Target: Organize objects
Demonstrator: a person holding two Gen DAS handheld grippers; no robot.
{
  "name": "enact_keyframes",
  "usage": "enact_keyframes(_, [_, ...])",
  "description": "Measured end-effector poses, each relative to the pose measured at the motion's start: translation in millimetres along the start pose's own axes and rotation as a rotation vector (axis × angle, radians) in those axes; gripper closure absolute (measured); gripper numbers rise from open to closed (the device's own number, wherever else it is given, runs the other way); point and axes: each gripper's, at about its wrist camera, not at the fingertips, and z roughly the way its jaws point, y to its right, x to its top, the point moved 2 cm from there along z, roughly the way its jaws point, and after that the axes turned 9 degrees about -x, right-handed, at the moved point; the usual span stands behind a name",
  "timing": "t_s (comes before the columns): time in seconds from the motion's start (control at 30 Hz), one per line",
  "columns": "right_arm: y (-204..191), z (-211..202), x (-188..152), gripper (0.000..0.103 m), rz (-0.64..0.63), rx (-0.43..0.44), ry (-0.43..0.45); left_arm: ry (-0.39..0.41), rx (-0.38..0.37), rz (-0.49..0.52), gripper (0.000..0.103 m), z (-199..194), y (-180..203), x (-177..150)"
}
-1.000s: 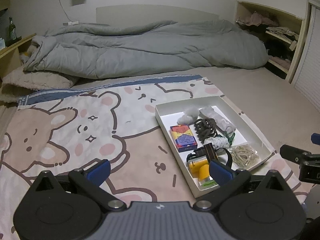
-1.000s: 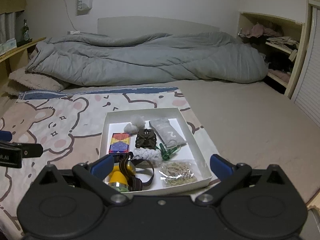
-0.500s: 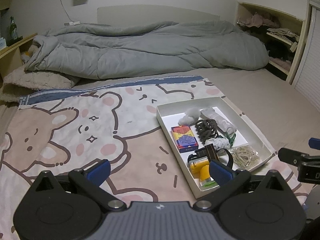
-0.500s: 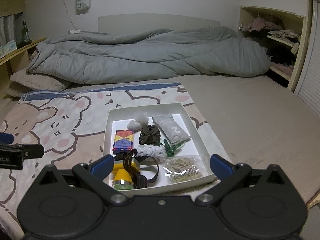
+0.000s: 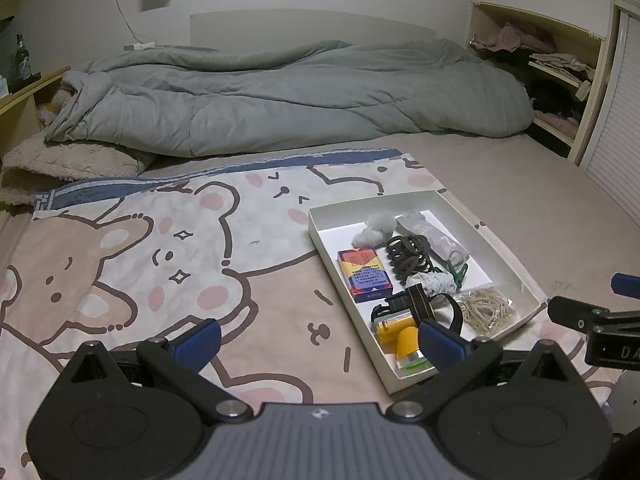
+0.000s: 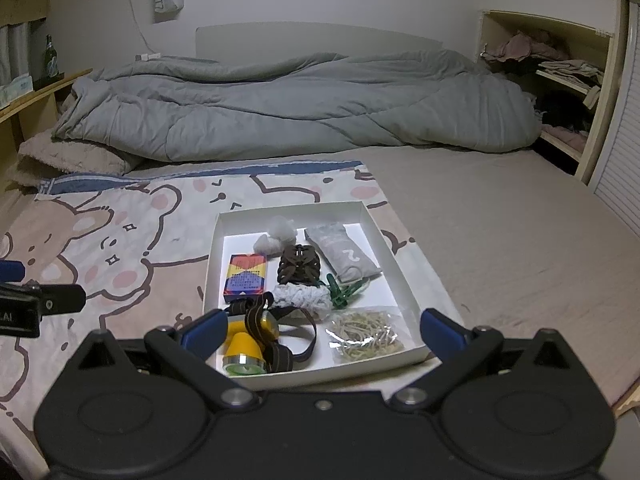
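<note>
White tray (image 6: 390,258) on bed, small items gathered for sorting; left gripper (image 5: 318,340) and right gripper (image 6: 322,330) wide, empty.

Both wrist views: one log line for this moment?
left gripper: open, empty | right gripper: open, empty | white tray: full, on bear blanket | nothing grasped

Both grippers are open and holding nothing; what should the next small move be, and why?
Probably ease the right gripper down onto the yellow headlamp: it lies nearest in the white tray, between the open fingers, and nothing is held yet.
</note>
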Motion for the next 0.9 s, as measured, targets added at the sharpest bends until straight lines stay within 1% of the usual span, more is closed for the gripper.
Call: enact_keyframes(0.9, [-1.7, -1.0, -1.2, 0.000, -0.004, 0.009, -0.003, -0.010, 0.000, 0.004, 0.000, 3.5, 2.5, -3.3])
